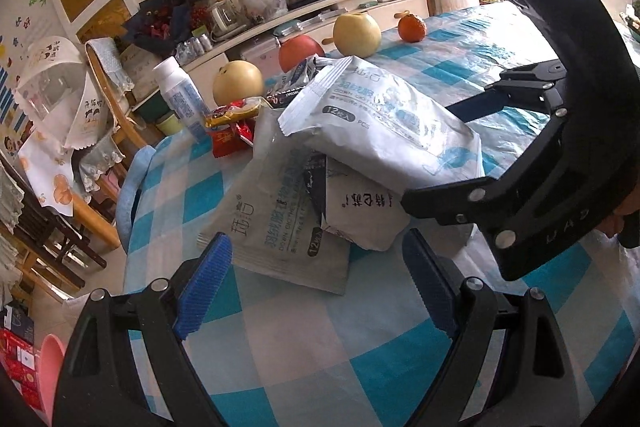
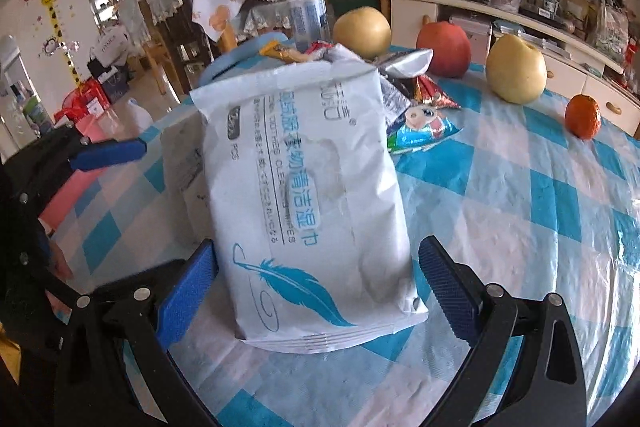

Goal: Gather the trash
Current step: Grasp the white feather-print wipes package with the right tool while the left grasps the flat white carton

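Trash lay in a heap on the checked tablecloth (image 2: 520,227), and the big white wipes pack (image 2: 316,195) sat on top of it. My right gripper (image 2: 318,291) had its jaws spread wide, one blue pad on each side of the pack's near end. The left pad looked like it was just touching the pack's edge, but the right pad stood clear of it, so nothing was pinched yet. My left gripper (image 1: 316,291) hung near the flat grey pack (image 1: 280,223) lower in the heap, with its jaws spread too and empty.

To do this step well, I thought I should push the right gripper a little further over the pack before squeezing. The pack was puffy and slippery, so a grip on the thin sealed edge might slide off. I also thought I should lift slowly, because the small foil wrappers (image 2: 424,115) behind it could get dragged along.

The fruit was not trash: two yellow pears (image 2: 516,67), a red apple (image 2: 442,49) and an orange (image 2: 583,117) stood well apart from the pack. The white bottle (image 2: 308,11) stood upright at the far edge.

Something pink (image 1: 52,367) sat low beside the table. It may have been a bin, but I could not see inside it.
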### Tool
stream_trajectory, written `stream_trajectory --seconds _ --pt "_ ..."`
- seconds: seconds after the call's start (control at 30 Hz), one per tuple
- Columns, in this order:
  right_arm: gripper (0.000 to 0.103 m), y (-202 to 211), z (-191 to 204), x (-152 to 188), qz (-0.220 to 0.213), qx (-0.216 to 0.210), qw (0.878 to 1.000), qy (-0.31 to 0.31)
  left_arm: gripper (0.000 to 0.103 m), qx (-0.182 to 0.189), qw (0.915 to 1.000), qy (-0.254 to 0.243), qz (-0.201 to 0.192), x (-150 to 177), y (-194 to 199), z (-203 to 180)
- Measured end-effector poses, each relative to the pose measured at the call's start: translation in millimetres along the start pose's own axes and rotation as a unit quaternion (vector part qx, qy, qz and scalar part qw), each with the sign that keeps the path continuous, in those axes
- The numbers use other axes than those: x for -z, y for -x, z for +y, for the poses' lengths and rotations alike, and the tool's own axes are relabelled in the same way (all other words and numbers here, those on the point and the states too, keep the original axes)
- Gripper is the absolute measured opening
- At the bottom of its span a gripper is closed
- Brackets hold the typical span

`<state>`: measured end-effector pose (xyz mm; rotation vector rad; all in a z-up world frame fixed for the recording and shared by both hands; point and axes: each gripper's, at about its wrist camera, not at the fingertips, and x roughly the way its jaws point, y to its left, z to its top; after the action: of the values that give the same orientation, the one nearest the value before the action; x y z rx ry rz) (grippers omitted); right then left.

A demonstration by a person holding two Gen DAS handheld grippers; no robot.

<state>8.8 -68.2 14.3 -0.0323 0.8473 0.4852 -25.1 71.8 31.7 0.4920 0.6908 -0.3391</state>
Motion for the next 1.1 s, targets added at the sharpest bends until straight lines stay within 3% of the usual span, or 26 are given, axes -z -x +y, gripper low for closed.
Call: stream_trajectory --seconds 0.03,0.23,0.47,0.77,1.07,1.1 --pt "0.085 1 -1 0 -0.002 -0.001 1.0 -0.001 0.088 0.001 1.0 0.001 0.0 0 0 0" --pt "0.079 6 -5 0 -0.003 -0.007 1.0 -0.011 0.088 0.0 1.0 -0.002 -0.004 -4 -2 -2" --pt "0.078 25 -22 1 -0.011 -0.006 0.999 -0.044 0.088 0.004 0.9998 -0.008 -0.019 -13 -1 -13" --pt "0.078 58 -60 3 -0.042 0.014 0.993 -0.112 0.088 -0.018 0.9995 -0.014 -0.023 -34 -12 -35" --pt "0.078 62 -63 4 -0.044 0.011 0.991 -0.128 0.087 -0.052 0.9987 -0.002 0.0 -54 -38 -37" --pt "0.078 63 -64 4 -0.043 0.012 0.991 -0.129 0.082 -0.051 0.9987 -0.002 0.002 -56 -40 -37"
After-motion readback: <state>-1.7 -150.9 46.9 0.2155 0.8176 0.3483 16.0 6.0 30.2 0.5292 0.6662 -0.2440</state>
